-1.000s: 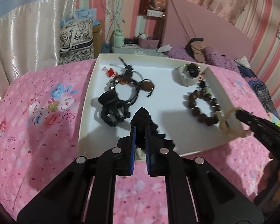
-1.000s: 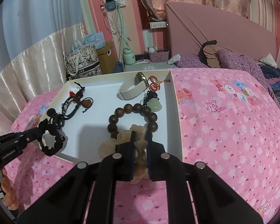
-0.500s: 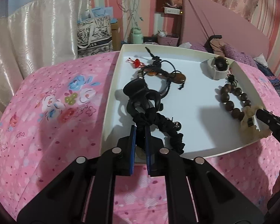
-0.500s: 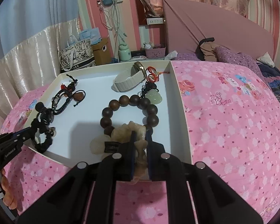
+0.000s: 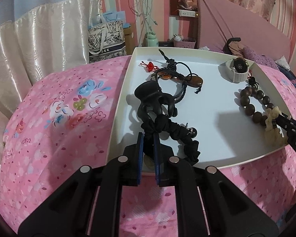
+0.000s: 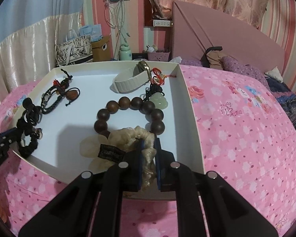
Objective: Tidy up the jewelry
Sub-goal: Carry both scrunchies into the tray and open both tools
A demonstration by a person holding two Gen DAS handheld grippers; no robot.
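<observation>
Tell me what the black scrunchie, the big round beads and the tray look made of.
Black scrunchie: gathered matte fabric, judging by its ruffled folds; likely elastic inside.
Beads: dark brown with a dull sheen, probably polished wood, though grain is not visible.
Tray: off-white, flat thin walls with sharp corners, looks like cardboard with a matte finish.

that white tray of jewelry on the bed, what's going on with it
A person is sorting jewelry with a handheld gripper in each hand. The left gripper is shut on a black scrunchie at the near left of the white tray, next to a black hair claw. The right gripper is shut on a cream scrunchie at the near right, which overlaps a dark wooden bead bracelet. A white-strapped watch and dark cord bracelets lie farther back.
</observation>
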